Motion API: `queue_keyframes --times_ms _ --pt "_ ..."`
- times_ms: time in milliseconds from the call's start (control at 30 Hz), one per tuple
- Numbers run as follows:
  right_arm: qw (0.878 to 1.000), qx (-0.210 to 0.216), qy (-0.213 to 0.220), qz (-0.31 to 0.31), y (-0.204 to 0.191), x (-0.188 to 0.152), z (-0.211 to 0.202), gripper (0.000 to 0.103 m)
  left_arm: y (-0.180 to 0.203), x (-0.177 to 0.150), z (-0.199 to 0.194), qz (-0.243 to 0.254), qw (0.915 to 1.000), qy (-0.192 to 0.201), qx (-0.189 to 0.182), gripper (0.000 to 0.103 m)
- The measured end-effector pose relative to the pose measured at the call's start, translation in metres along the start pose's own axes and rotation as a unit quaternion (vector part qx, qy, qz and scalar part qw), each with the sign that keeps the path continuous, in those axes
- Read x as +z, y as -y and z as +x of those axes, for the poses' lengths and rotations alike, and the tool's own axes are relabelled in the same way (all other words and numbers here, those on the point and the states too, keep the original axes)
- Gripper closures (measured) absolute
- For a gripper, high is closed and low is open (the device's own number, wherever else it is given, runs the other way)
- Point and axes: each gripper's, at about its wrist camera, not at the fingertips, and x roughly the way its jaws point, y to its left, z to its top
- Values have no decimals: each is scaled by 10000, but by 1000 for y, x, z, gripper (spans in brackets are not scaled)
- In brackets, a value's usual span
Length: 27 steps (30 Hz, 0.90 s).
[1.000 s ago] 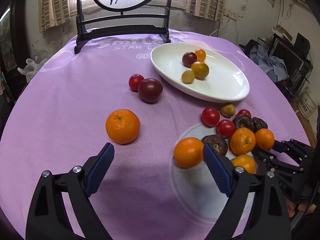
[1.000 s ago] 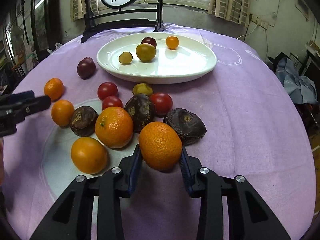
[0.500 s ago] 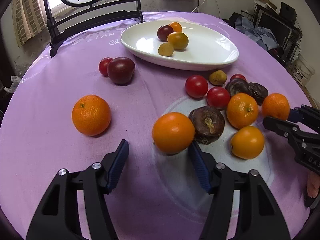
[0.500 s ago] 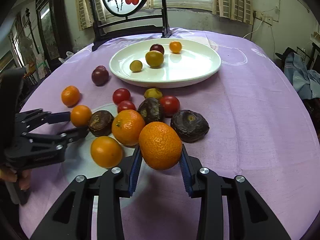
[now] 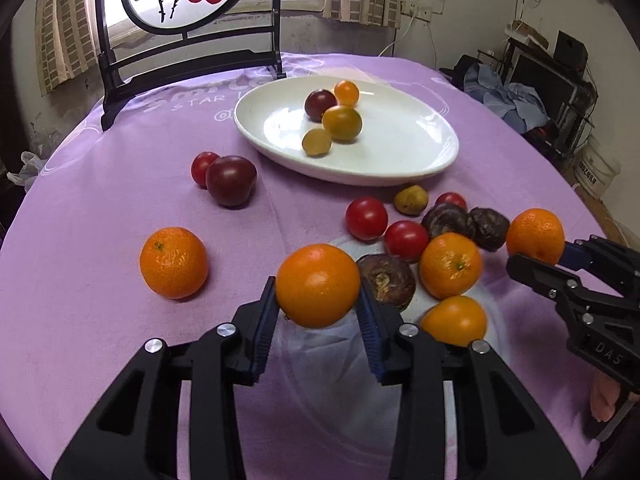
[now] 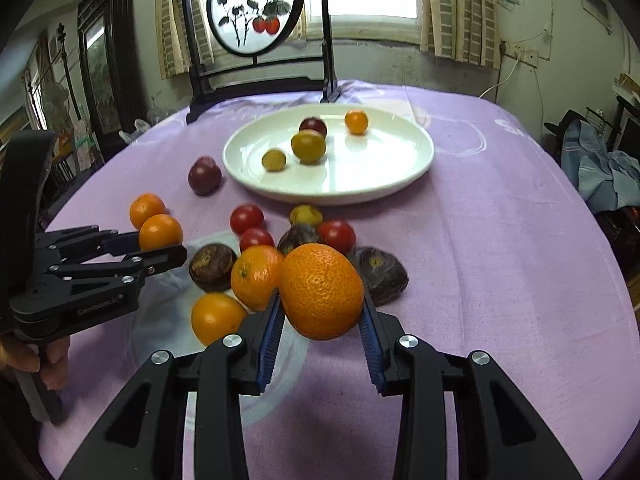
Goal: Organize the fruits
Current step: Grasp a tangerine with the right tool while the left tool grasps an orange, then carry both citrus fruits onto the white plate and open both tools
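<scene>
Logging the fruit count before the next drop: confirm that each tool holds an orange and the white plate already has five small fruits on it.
Wrong on the count. The white plate holds four small fruits, not five, as the right wrist view shows. The rest stands: the left tool holds an orange, and the right tool holds another orange.

Orange mandarins, red tomatoes, white plate, purple tablecloth

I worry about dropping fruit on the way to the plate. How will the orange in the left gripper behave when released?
The smooth orange is round, so it will probably roll on the white plate. The left gripper pinches only its sides, so it may slip. It looks firm, unlikely to bruise.
</scene>
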Motion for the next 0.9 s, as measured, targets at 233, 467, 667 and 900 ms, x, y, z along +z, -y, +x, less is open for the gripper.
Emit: queue_keyframes --times_ms 233,467,667,900 --pt "9991 35 339 -242 -10 37 -14 66 4 52 -15 -275 9991 274 -144 65" --pt "9993 -217 190 -241 -6 78 29 66 -5 99 31 -665 9977 145 18 65" --pt "9993 -325 -146 -82 7 93 74 65 -13 120 74 -782 9967 -102 204 65" --pt "9994 -209 -247 -97 15 89 92 52 -18 135 106 -803 9959 -230 357 41"
